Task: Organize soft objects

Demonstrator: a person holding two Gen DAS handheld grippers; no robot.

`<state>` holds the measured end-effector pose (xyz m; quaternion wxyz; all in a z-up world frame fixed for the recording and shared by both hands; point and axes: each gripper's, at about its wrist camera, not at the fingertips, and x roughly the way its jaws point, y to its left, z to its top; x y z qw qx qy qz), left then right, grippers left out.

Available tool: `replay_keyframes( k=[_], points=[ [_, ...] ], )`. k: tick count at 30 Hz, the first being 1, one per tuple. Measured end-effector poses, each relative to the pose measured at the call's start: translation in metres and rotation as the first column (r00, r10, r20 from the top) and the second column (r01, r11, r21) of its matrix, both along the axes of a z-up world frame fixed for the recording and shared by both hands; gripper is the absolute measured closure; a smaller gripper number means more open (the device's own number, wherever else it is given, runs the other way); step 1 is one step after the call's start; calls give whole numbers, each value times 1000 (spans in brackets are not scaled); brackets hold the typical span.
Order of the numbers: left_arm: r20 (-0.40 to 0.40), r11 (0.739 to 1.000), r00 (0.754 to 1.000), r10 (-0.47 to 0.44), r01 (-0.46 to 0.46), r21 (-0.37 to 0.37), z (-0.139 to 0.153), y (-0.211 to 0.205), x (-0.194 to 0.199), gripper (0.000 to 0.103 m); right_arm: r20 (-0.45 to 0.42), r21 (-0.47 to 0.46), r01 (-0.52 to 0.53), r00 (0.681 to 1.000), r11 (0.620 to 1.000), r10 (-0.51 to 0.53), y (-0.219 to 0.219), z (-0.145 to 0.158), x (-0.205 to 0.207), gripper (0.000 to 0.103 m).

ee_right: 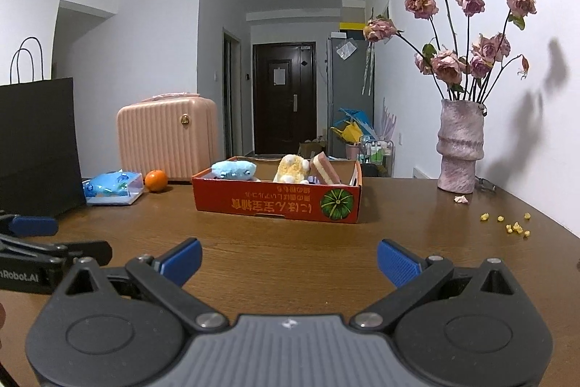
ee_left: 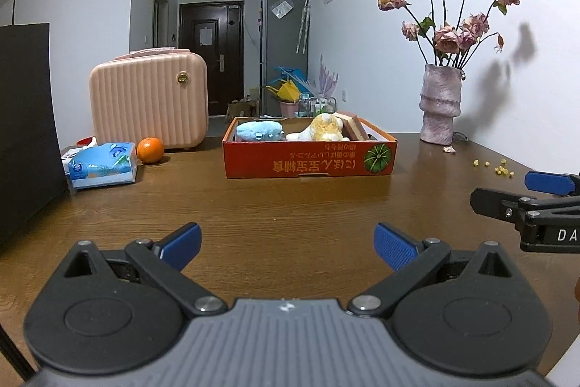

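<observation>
left gripper (ee_left: 288,243) low over the bare wooden table (ee_left: 290,202), jaws spread wide, nothing between the blue pads (ee_left: 393,245). right gripper (ee_right: 290,260) same: jaws wide, empty. each shows in the other's view only as a cut-off sliver, right gripper at 3 o'clock in the left view, left gripper (ee_right: 36,238) at 9 o'clock in the right view, so finger spread can't be judged from those partial views. further out at 12 o'clock, the red cardboard box (ee_left: 308,162) sits on the table, well apart from both grippers, print on its front upside down. soft objects are inside it: blue plush toy (ee_left: 259,130) at the left end, fuzzy, small dark eyes; yellow-white plush toy (ee_left: 322,127) in the middle, shape hard to make out, lower part hidden by the box wall; pink-and-cream sponge (ee_right: 324,167) leaning tilted at the right, mostly hidden behind the plush in the left view. at 10 o'clock a blue tissue pack (ee_left: 103,165) lies just beside an orange (ee_left: 149,150). behind them a pink ribbed case (ee_left: 148,104). black paper bag (ee_right: 38,140) at 9 o'clock, cut off by the frame. at 2 o'clock a vase of dried roses (ee_left: 440,104) with yellow crumbs (ee_right: 514,225) scattered near it.
</observation>
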<state>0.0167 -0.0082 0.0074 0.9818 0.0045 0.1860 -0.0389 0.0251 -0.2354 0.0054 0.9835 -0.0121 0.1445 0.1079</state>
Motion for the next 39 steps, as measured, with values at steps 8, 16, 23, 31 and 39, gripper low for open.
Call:
replay_keyframes(
  k=[8,16,23,31,39],
  points=[
    [4,1000,1000,1,-1,0,2,-1,-2,0,8,1,1,1000,1000,-1,-1,2,-3,0],
    [5,1000,1000,2,-2,-1,1,-1,-2,0,8,1,1,1000,1000,-1,-1,2,-3,0],
    [5,1000,1000,2,-2,-1,1,-1,-2,0,9,0,1,1000,1000,-1,0,2,-3,0],
    [5,1000,1000,0,0,-1,1,0,-3,0,8,0,1,1000,1000,-1,0,2,-3,0],
    [4,1000,1000,2,-2,1,2,0,-3,0,7,-1,2,1000,1000,-2,1,3,-3,0]
  ],
)
